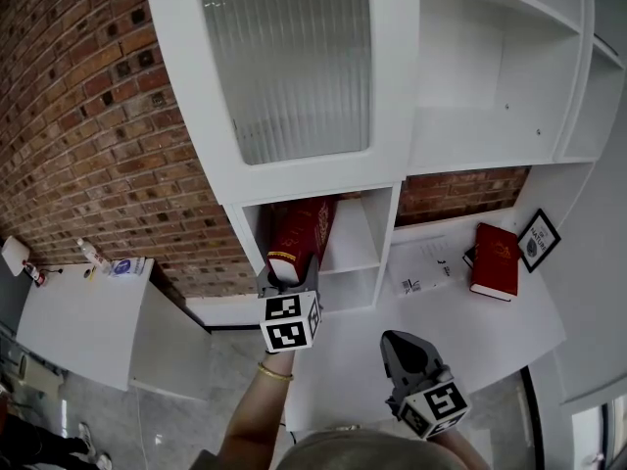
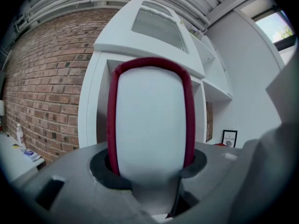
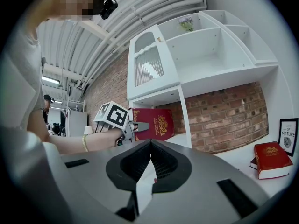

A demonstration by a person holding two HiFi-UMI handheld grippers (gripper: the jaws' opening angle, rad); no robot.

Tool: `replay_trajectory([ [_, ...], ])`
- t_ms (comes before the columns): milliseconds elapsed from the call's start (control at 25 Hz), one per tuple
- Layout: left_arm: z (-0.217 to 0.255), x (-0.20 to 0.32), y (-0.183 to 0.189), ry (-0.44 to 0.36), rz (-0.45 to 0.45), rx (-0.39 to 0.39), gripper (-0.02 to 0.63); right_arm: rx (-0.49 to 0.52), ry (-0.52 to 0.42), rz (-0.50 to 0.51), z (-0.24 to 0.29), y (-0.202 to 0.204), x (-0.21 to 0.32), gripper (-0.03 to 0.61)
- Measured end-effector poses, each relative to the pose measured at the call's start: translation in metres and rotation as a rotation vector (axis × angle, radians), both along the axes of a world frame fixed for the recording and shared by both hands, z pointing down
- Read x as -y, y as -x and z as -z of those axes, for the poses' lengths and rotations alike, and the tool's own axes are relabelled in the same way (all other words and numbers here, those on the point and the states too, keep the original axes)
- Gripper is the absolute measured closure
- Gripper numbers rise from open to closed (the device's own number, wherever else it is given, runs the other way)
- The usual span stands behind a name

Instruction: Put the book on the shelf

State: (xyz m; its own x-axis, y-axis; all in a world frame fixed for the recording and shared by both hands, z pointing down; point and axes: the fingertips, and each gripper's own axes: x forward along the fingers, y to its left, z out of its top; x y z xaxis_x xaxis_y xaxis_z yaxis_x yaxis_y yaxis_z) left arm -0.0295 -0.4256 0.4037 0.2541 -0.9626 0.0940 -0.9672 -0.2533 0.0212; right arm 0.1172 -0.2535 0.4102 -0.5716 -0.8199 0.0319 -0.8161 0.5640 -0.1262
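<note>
A red book (image 1: 299, 233) stands upright in the mouth of the upper cubby of the white shelf unit (image 1: 380, 225), and my left gripper (image 1: 291, 280) is shut on its lower end. In the left gripper view the book's white page edge (image 2: 149, 120), rimmed by the red cover, fills the space between the jaws. The right gripper view shows the same book (image 3: 156, 123) from the side at the cubby. My right gripper (image 1: 404, 346) hangs lower right, shut and holding nothing (image 3: 150, 146). A second red book (image 1: 495, 259) lies flat on the white counter.
A framed picture (image 1: 538, 240) leans at the counter's right end beside the second book (image 3: 272, 158). A sheet of paper (image 1: 421, 265) lies next to the cubbies. A low white cabinet (image 1: 88, 321) with small bottles (image 1: 93, 255) stands at the left against the brick wall.
</note>
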Motion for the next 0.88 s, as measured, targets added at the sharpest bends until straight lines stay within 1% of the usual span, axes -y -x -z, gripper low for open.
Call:
replay_trajectory([
  [320, 0.001, 0.016, -0.003, 0.018, -0.006, 0.02, 0.38, -0.019, 0.003, -0.007, -0.002, -0.006, -0.003, 0.571],
  [520, -0.001, 0.024, -0.003, 0.028, -0.002, 0.016, 0.38, -0.031, -0.024, -0.016, -0.001, -0.01, -0.004, 0.571],
  [720, -0.001, 0.031, -0.005, 0.034, -0.001, 0.023, 0.38, -0.036, -0.007, -0.021, -0.004, -0.015, -0.008, 0.571],
  [880, -0.001, 0.037, -0.007, 0.038, 0.0, 0.027, 0.38, -0.04, -0.016, -0.032, -0.004, -0.018, -0.011, 0.571],
])
